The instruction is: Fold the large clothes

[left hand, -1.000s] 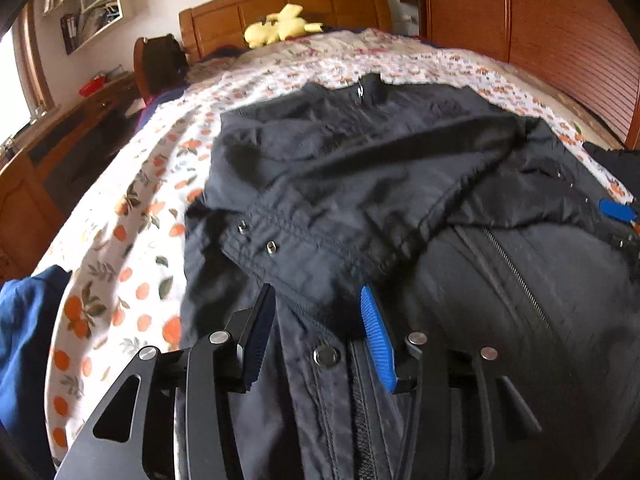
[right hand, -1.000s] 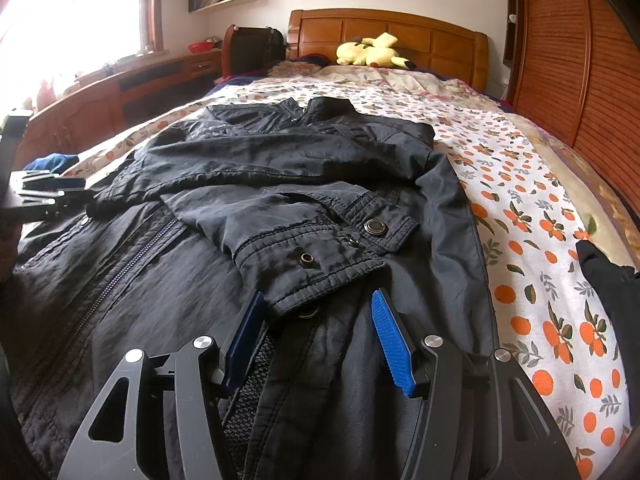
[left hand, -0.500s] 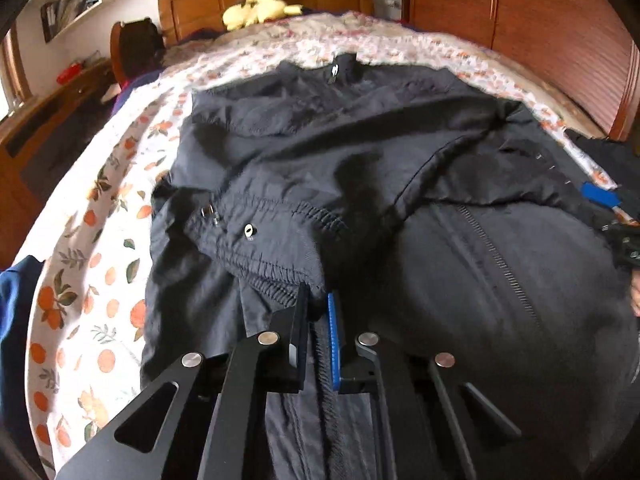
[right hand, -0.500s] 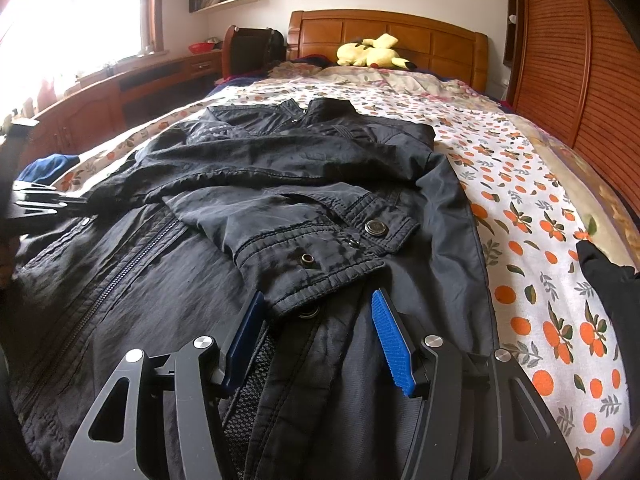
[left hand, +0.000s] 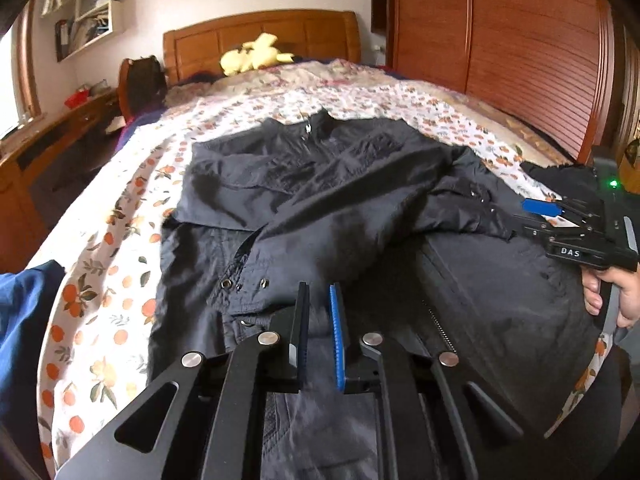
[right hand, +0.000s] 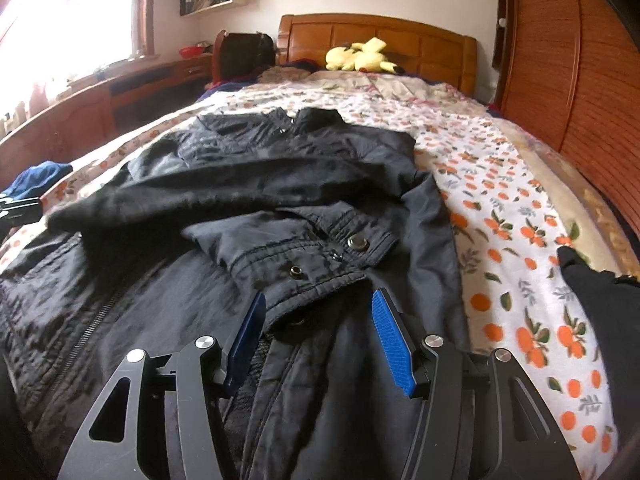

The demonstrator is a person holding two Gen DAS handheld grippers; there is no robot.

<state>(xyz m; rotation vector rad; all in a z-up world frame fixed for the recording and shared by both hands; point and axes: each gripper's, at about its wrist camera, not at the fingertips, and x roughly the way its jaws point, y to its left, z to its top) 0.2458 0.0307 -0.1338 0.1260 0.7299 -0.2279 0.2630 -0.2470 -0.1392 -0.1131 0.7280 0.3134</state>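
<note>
- Our black jacket (right hand: 280,208) lies lengthwise up the floral bedspread (right hand: 512,208), collar at upper centre of both views and hem at the bottom edge, beneath both tools.
- Our left gripper (left hand: 319,320) has narrowed to a slim gap at the hem; dark cloth shows between the pads, so we judge it pinched.
- Our right gripper (right hand: 316,340) stands wide, straddling the other hem corner just below the folded sleeve cuff (right hand: 320,252), clamping nothing.
- The fold should run along the long axis, hem toward collar; the right tool must grip first.
- Open bedspread lies right of the jacket; a dark garment (right hand: 600,320) sits at the right edge.
</note>
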